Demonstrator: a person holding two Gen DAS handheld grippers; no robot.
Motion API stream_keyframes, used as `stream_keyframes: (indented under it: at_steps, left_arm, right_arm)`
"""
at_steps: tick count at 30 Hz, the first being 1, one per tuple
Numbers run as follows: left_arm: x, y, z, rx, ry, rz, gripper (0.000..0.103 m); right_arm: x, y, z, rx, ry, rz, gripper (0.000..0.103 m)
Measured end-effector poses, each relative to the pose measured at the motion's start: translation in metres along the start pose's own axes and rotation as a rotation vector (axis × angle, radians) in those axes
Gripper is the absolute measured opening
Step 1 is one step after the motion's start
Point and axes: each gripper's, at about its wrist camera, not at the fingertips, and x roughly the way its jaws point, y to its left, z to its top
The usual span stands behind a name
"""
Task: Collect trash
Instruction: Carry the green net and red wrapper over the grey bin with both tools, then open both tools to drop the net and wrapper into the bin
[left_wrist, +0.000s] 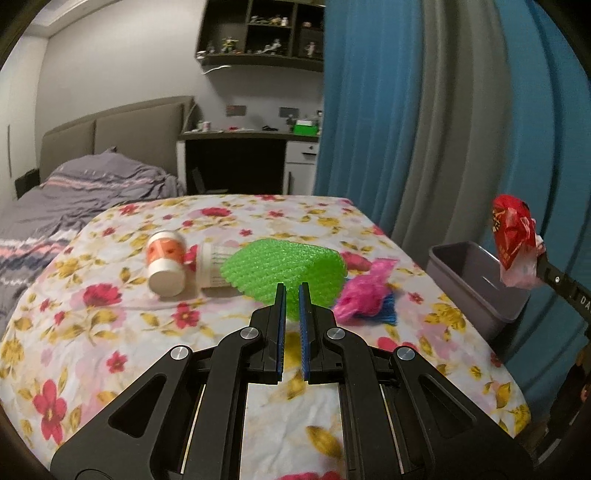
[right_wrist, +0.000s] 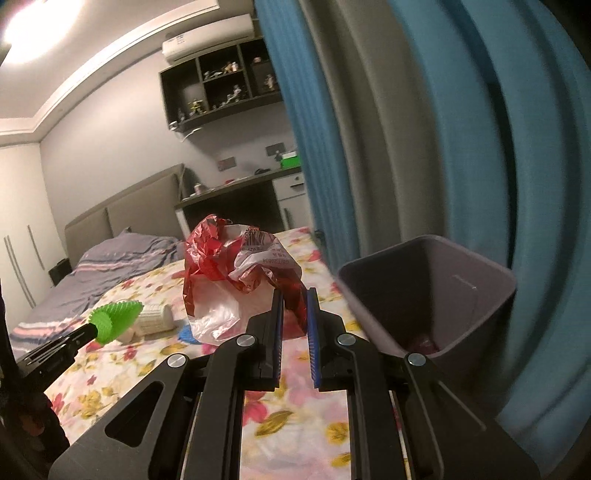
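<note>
**Two grippers, two pieces of trash held**

Two pieces of trash were held clear of the floral tablecloth (left_wrist: 229, 221). A green foam net (left_wrist: 284, 271) was pinched at its near edge between the closed fingers of the left gripper (left_wrist: 291, 295), while a crumpled red and white plastic bag (right_wrist: 236, 273) was clamped by the right gripper (right_wrist: 294, 306) and raised near the grey bin (right_wrist: 436, 295).

On the cloth, two toppled containers were seen just behind the net: an orange-labelled jar (left_wrist: 166, 264) and a white ribbed cup (left_wrist: 214, 264), lying side by side. A pink wrapper (left_wrist: 360, 295) was found just right of the net, with a blue scrap (left_wrist: 382, 314) touching it. The cup was partly hidden by the net in the left wrist view.

The bin was placed at the table's right edge, against the blue curtain (left_wrist: 369, 110). Something pinkish (right_wrist: 424, 341) was glimpsed at its bottom, though it could not be identified. A bed (left_wrist: 55, 199) and a desk (left_wrist: 247, 134) were visible beyond the table.
</note>
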Motion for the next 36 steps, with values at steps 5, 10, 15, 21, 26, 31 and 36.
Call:
stream_keyframes:
  at_steps: [5,10,15,21,26,31,36]
  left_arm:
    - [0.01,-0.028,0.008,0.038,0.0,-0.05,0.006]
    - [0.021,-0.061,0.02,0.061,0.002,-0.146,0.006]
    - [0.035,-0.111,0.034,0.115,-0.019,-0.249,0.006]
    - [0.067,-0.172,0.04,0.148,0.005,-0.39,0.006]
    - [0.099,-0.206,0.039,0.15,0.045,-0.455,0.006]
    - [0.119,-0.23,0.034,0.18,0.063,-0.472,0.006]
    - [0.133,-0.242,0.028,0.19,0.087,-0.484,0.006]
  right_arm:
    - [-0.002,-0.022,0.005,0.019,-0.02,-0.047,0.013]
    - [-0.005,-0.042,0.012,0.033,-0.047,-0.111,0.013]
    - [-0.002,-0.062,0.02,0.016,-0.088,-0.21,0.013]
    - [0.016,-0.085,0.021,0.021,-0.081,-0.295,0.013]
    - [0.029,-0.105,0.019,0.034,-0.055,-0.343,0.013]
    - [0.041,-0.118,0.018,0.042,-0.035,-0.382,0.013]
    - [0.051,-0.123,0.016,0.034,-0.017,-0.405,0.013]
